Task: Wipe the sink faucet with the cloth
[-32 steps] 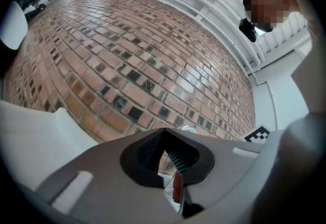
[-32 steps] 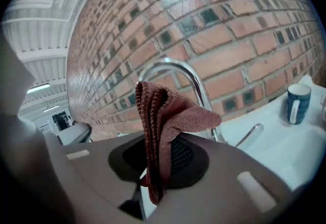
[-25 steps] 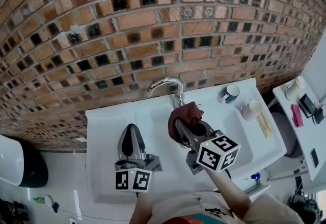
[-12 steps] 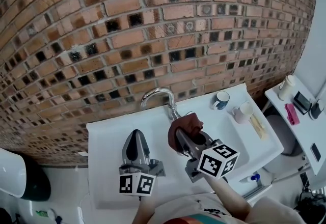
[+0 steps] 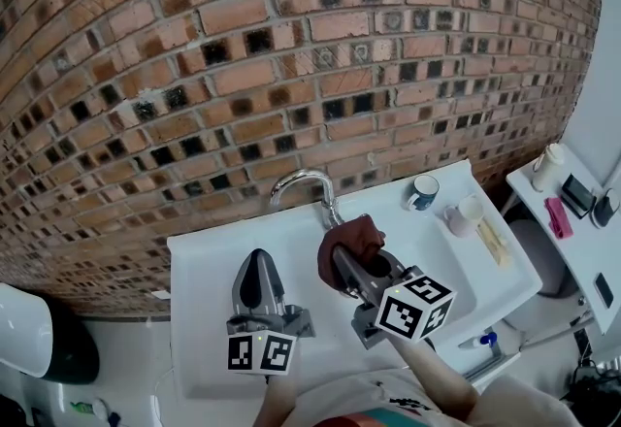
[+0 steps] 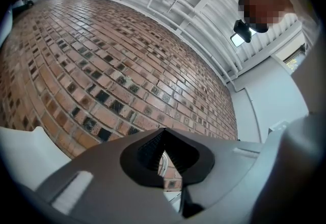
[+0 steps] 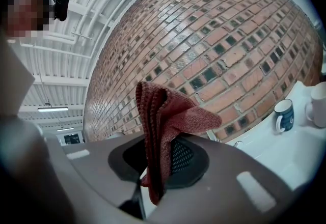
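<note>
The right claw point(image 7: 159, 163) is clenched on the dark red cloth point(image 7: 170, 116), which is pinched between its black pads and stands up out of them in a folded bunch, with one corner hanging below the pads; in the head view this claw point(image 5: 343, 258) sits just right of the centre of the frame, and the cloth point(image 5: 355, 235) bulges at its tip, right by the foot of the faucet point(image 5: 305, 183); whether cloth and faucet touch cannot be told.

The left claw point(image 6: 163, 132) is closed with its tips meeting and nothing caught between them, only a thin slit behind the tips; in the head view it point(image 5: 255, 262) lies left of the other claw, low in the frame, pointing up at the wall, apart from the faucet and the cloth.

Both claws are over the white sink point(image 5: 196, 265); the curved chrome faucet rises at its back edge, in the middle of the frame; a dark blue mug point(image 5: 422, 192) stands on the sink's upper right corner, with a pale cup point(image 5: 465, 214) just below and right of it; the brick wall point(image 5: 291, 47) fills the upper half of the frame.
</note>
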Demonstrator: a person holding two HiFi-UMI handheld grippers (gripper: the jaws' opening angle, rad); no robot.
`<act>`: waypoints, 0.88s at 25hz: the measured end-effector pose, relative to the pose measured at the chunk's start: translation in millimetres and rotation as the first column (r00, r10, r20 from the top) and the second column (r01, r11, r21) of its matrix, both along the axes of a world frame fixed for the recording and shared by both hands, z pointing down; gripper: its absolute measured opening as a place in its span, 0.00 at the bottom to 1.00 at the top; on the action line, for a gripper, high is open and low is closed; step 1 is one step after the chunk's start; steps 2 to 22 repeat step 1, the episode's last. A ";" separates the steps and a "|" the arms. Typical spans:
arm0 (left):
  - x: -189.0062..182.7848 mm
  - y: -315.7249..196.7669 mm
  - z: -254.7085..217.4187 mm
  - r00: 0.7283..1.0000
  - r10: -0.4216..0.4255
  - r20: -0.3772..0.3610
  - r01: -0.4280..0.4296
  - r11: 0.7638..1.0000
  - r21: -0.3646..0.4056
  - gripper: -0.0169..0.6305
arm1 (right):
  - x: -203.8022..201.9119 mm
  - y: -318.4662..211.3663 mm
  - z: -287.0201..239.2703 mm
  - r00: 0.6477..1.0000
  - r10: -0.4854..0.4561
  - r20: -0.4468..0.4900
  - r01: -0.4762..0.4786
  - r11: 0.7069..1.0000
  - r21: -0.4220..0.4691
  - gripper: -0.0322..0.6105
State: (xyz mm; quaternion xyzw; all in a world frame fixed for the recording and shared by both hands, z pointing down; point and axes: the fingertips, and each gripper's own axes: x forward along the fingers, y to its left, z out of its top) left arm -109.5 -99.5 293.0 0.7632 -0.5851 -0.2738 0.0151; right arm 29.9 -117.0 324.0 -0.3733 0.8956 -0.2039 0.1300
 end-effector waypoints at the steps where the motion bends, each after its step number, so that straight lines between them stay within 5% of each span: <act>1: 0.6 -0.4 0.1 1.000 0.000 0.001 0.000 1.000 -0.001 0.03 | 0.4 -0.2 -0.7 1.000 0.000 0.002 0.000 1.000 0.001 0.12; 22: 0.6 -0.4 0.1 1.000 0.000 0.001 0.000 1.000 -0.001 0.03 | 0.4 -0.2 -0.7 1.000 0.000 0.002 0.000 1.000 0.001 0.12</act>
